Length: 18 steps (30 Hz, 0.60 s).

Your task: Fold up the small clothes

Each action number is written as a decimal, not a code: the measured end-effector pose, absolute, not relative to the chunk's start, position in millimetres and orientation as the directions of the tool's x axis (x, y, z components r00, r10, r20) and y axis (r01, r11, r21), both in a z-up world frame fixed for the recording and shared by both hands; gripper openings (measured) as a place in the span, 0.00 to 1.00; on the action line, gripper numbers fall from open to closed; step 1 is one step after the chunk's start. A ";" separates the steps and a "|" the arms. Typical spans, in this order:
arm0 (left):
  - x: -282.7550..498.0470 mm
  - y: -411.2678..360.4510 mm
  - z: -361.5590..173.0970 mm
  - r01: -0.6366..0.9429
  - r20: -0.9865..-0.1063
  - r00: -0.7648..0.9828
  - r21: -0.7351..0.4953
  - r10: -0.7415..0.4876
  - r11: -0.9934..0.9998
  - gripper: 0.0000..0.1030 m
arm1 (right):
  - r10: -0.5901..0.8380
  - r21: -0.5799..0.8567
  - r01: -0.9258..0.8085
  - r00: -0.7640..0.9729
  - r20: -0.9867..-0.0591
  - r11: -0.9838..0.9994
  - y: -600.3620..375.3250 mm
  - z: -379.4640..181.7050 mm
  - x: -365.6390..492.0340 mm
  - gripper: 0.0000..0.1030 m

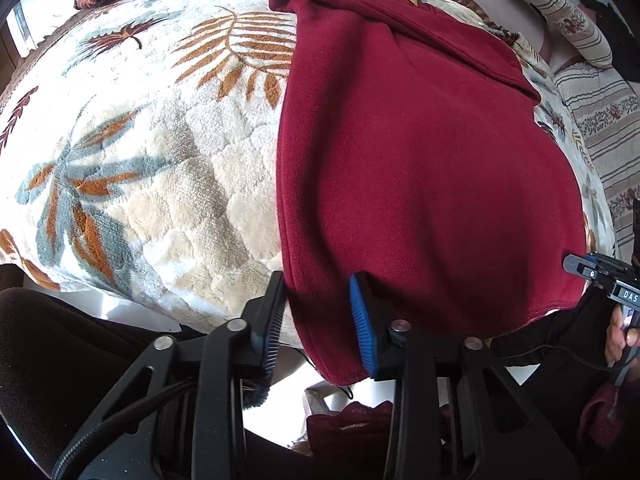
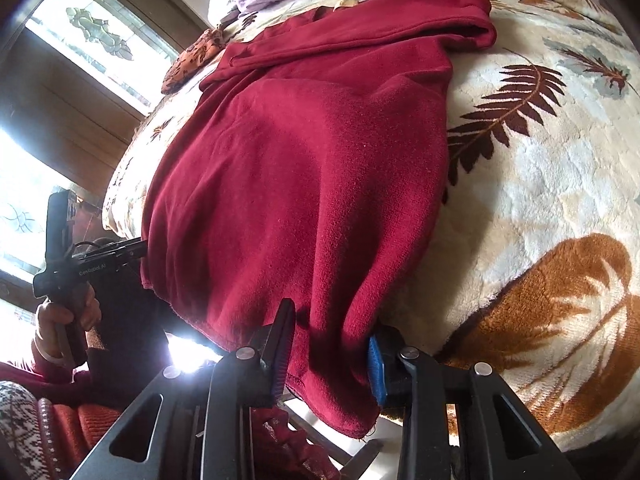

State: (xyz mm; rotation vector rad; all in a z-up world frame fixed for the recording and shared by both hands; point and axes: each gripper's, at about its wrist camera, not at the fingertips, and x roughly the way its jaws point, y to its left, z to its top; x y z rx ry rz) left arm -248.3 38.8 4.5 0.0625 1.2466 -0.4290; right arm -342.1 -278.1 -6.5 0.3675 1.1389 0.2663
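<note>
1. Daylight enters through the window (image 2: pixel 92 40) up-left of the right gripper (image 2: pixel 328 356); its panes are blown out to white.
2. A glare patch (image 2: pixel 192 354) burns just left of that claw.
3. The red garment (image 1: pixel 420 184) darkens into shadow nearest the left gripper (image 1: pixel 320 320).
4. Fisheye bending curves the blanket (image 1: pixel 160 168); the corners vignette black.

Left gripper (image 1: pixel 320 316) jaws spread wide, right gripper (image 2: pixel 332 344) jaws likewise apart, both pointing forward

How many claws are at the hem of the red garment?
2. The left claw is at the hem's left corner, the right claw at its right corner, red garment between their open fingers.
</note>
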 end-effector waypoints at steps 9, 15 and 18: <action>-244.8 36.7 34.2 0.380 -0.897 0.239 -0.267 -0.373 0.886 0.06 | 0.449 0.486 -0.049 0.471 -0.759 0.873 -284.0 17.3 -335.2 0.13; -218.4 33.7 89.0 0.419 -0.825 0.349 -0.287 -0.445 0.861 0.06 | 0.492 0.562 -0.071 0.583 -0.647 0.824 -304.0 59.3 -319.0 0.13; -192.4 29.4 108.4 0.418 -0.787 0.393 -0.309 -0.476 0.855 0.06 | 0.475 0.574 -0.069 0.647 -0.596 0.816 -314.7 79.2 -303.1 0.13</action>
